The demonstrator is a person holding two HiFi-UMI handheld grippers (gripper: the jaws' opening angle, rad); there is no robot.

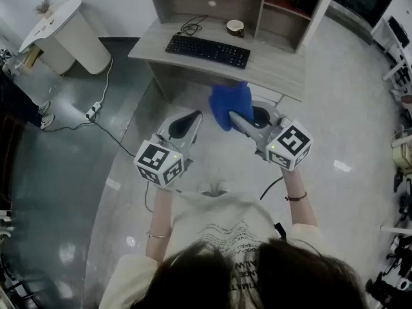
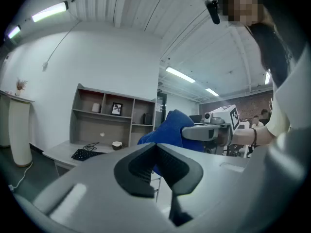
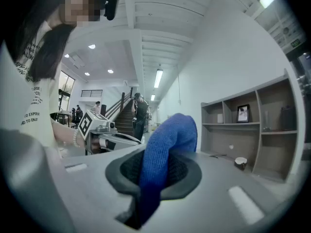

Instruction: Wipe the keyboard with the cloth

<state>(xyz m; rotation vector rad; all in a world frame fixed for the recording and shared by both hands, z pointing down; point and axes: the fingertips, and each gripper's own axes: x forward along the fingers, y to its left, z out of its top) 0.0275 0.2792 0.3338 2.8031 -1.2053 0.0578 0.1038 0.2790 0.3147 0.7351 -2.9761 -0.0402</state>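
Observation:
A black keyboard (image 1: 207, 50) lies on a grey desk (image 1: 270, 66), far ahead of both grippers; it shows small in the left gripper view as the keyboard (image 2: 86, 154). My right gripper (image 1: 239, 117) is shut on a blue cloth (image 1: 229, 103) that bunches up above its jaws, well short of the desk's front edge. In the right gripper view the cloth (image 3: 165, 159) runs between the shut jaws. My left gripper (image 1: 190, 121) is shut with nothing in it, level with the right one and left of the cloth (image 2: 167, 130).
A small bowl (image 1: 235, 26) and a coiled cable (image 1: 190, 26) sit behind the keyboard. Shelves (image 1: 277, 5) rise at the desk's back. A white round table (image 1: 61, 31) stands at far left, with a power strip (image 1: 94, 111) on the floor. Other people stand in the distance.

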